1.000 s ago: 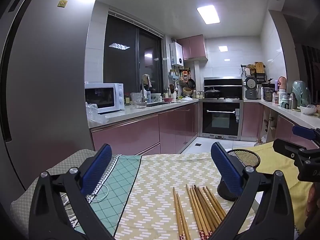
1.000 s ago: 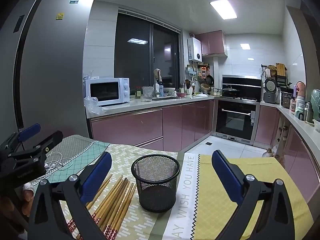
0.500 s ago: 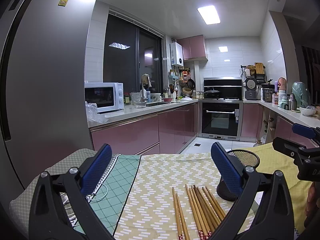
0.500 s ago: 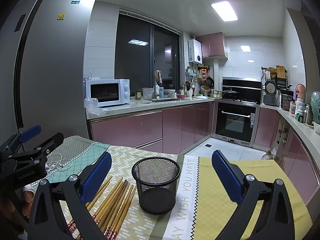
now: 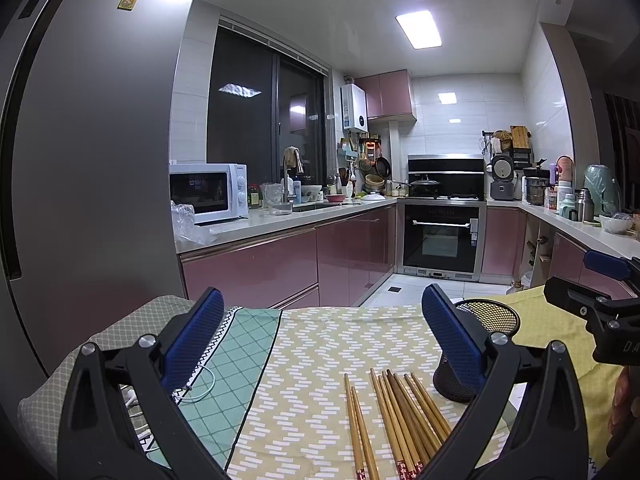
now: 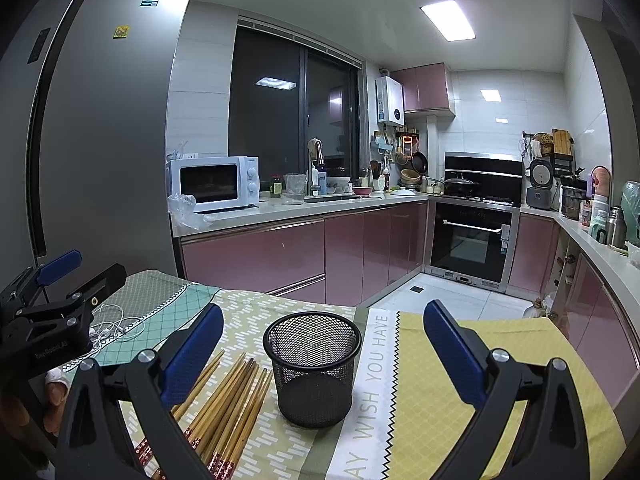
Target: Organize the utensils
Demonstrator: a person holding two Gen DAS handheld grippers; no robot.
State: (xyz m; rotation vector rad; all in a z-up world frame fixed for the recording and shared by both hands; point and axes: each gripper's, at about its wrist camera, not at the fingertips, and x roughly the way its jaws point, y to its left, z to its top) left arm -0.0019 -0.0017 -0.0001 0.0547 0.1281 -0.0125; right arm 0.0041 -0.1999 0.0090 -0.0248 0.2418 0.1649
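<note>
At far left, a white cable lies on the green-checked cloth that covers that end of the tabletop. The left tongs hang above the cloth with their blue pads spread wide and nothing between them. To their right, the wooden chopsticks lie loose in a rough bundle on the yellow patterned cloth, red-decorated ends toward the near edge; a separate pair sits just left of the main bundle. The black mesh holder stands upright just beside the bundle, and appears empty, though its floor is not fully visible. The right tongs are held wide over the holder, gripping nothing. Beyond, pink kitchen cabinets line the wall.
</note>
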